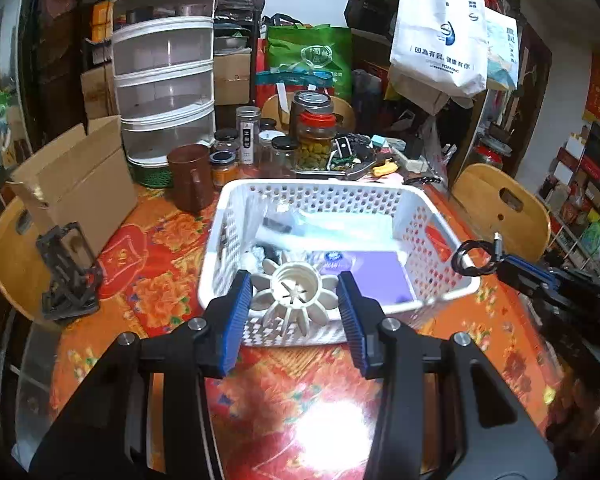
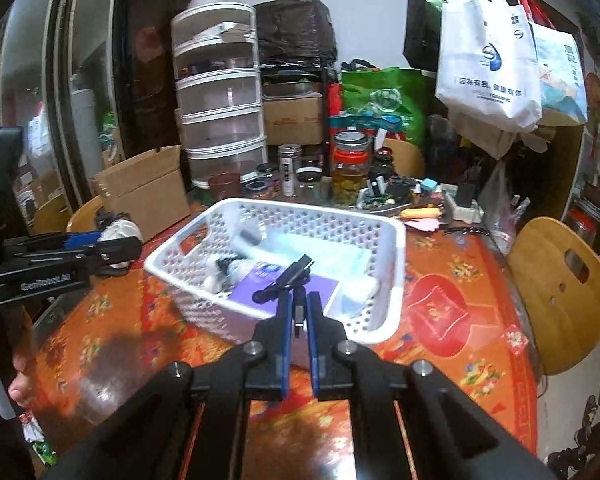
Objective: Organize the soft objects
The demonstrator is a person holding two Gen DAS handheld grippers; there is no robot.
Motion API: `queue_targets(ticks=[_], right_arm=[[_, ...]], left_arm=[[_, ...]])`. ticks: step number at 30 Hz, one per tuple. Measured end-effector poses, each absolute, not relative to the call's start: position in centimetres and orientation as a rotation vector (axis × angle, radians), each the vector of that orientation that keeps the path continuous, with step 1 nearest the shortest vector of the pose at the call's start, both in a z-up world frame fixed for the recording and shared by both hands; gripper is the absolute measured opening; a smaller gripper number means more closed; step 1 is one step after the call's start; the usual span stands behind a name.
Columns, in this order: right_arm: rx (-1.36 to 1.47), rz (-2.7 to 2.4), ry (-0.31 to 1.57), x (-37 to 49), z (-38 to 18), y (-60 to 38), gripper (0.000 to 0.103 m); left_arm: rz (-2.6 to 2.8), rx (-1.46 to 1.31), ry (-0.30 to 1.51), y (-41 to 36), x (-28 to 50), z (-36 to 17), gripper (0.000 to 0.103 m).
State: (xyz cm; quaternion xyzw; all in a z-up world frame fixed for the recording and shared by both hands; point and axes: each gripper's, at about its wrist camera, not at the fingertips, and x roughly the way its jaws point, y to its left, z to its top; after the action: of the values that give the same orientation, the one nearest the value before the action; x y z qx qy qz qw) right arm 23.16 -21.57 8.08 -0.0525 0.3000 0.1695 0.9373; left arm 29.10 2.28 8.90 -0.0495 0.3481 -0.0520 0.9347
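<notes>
My left gripper [image 1: 295,285] is shut on a cream flower-shaped plastic piece [image 1: 296,300], its blue pads pressing on the petals at both sides. It hangs over the near rim of a white perforated basket [image 1: 332,196]. The basket holds a purple pack [image 1: 380,276], a pale blue packet and some small white things. My right gripper [image 2: 300,298] is shut on a black cable [image 2: 288,276] above the same basket [image 2: 396,248]. In the left wrist view the right gripper [image 1: 502,268] shows at the right with the cable loop [image 1: 472,258]. In the right wrist view the left gripper [image 2: 120,250] shows at the left.
The round table [image 1: 260,392] wears an orange floral cloth. Behind the basket stand jars [image 1: 316,144], a brown cup [image 1: 190,176], a cardboard box [image 1: 76,184] and a tiered white rack [image 1: 164,72]. Wooden chairs [image 2: 560,292] ring the table. Bags [image 1: 440,36] hang at the back right.
</notes>
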Motion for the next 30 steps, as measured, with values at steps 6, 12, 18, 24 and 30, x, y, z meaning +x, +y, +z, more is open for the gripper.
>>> queue_targets(ticks=[6, 12, 18, 24, 30], right_arm=[[-0.113, 0.285, 0.67, 28.3, 7.6, -22.0, 0.006], [-0.165, 0.221, 0.756, 32.1, 5.1, -21.9, 0.006], [-0.193, 0.222, 0.81, 33.0, 2.9, -21.9, 0.006], [-0.182, 0.269, 0.818, 32.9, 2.2, -21.4, 0.012], [-0.102, 0.286, 0.787, 32.3, 2.7, -22.4, 0.073]], left_arm=[[-0.099, -0.082, 0.762, 1.0, 33.8, 8.3, 0.041], [-0.072, -0.063, 0.849, 1.1, 38.3, 4.8, 0.041], [-0.064, -0.095, 0.895, 2.3, 39.9, 1.5, 0.041], [-0.067, -0.121, 0.878, 2.9, 39.9, 0.9, 0.086], [-0.07, -0.082, 0.81, 2.4, 37.8, 2.4, 0.097]])
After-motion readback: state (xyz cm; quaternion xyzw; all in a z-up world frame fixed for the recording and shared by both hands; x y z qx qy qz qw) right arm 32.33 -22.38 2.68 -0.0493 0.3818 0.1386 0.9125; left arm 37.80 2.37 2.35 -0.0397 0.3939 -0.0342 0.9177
